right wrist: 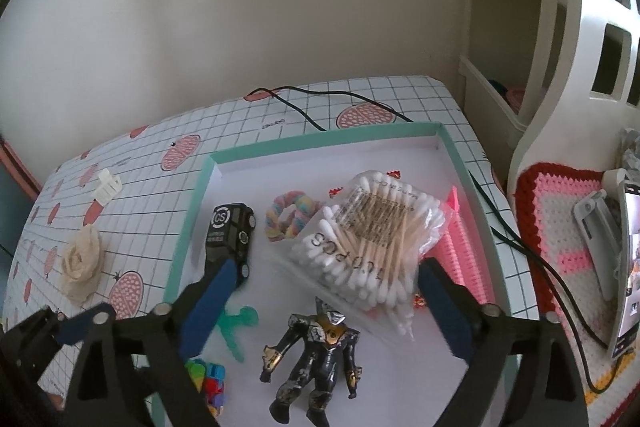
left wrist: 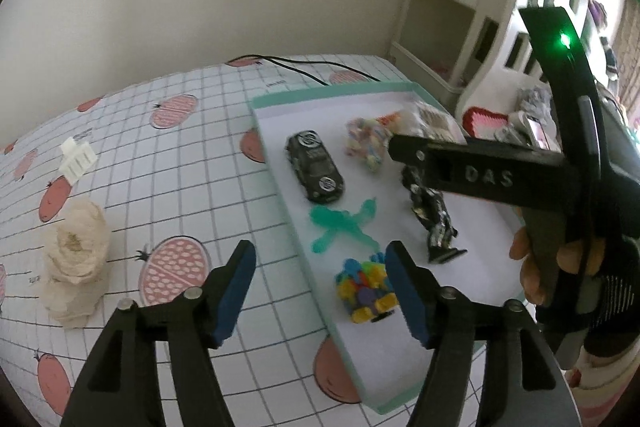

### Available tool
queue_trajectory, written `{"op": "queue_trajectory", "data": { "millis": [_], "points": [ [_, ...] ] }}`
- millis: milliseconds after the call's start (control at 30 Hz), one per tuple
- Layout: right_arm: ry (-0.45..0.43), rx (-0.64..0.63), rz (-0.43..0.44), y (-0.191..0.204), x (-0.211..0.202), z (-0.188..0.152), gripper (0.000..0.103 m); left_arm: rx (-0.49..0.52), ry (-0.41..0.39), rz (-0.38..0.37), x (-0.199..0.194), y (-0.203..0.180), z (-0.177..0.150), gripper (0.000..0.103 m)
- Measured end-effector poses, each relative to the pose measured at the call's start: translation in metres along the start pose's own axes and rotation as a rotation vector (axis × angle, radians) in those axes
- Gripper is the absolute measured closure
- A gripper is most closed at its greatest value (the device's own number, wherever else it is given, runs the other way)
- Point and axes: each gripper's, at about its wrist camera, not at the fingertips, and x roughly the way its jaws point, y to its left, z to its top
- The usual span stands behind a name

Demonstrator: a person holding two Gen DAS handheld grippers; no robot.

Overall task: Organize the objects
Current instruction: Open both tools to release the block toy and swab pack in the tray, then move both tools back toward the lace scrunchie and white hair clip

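While the cream fabric flower (left wrist: 76,251) is seen at the left of the left wrist view, outside the tray (left wrist: 304,247) and left of the wide-open, empty left gripper (left wrist: 320,267), it is shown at lower left in the right wrist view, well apart from the open, empty right gripper (right wrist: 324,291), so the left is judged nearer.

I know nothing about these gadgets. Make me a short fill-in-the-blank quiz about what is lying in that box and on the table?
1. The black toy car lies inside the white ____ with the green rim.
2. The cream fabric flower lies on the ____, outside the box.
3. The bag of cotton swabs lies between the open jaws of the ____ gripper.
4. The left gripper holds ____.

Missing words: box; tablecloth; right; nothing
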Motion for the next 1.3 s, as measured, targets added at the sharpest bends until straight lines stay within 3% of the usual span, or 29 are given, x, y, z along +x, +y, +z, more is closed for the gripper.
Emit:
{"op": "queue_trajectory", "data": {
  "millis": [67,133,200,300,567,833,1067,1300],
  "points": [
    [-0.007,-0.004,0.003,0.002,-0.001,0.000,0.003,-0.015,-0.015,0.013,-0.003,0.007,0.001,0.020],
    [-0.012,-0.005,0.005,0.004,-0.001,0.001,0.000,-0.035,-0.034,0.027,-0.007,0.014,0.002,0.019],
    [-0.020,-0.005,0.005,0.007,-0.002,0.002,0.000,-0.053,-0.049,0.044,-0.010,0.022,0.003,0.006],
    [-0.029,0.000,0.005,0.012,-0.002,0.004,0.000,-0.084,-0.084,0.073,-0.018,0.036,0.004,0.000],
    [-0.076,-0.025,0.025,0.044,-0.011,0.014,0.000,-0.190,-0.153,0.144,-0.044,0.093,0.007,0.000],
    [-0.113,-0.137,0.110,0.112,-0.021,0.018,0.000,-0.319,-0.182,0.226,-0.064,0.165,0.003,0.000],
    [-0.049,-0.273,0.181,0.183,0.001,0.003,0.000,-0.352,-0.160,0.264,-0.065,0.201,-0.004,0.000],
    [0.022,-0.336,0.197,0.227,0.031,-0.013,0.000,-0.343,-0.128,0.271,-0.052,0.223,-0.002,0.000]
  ]
}}
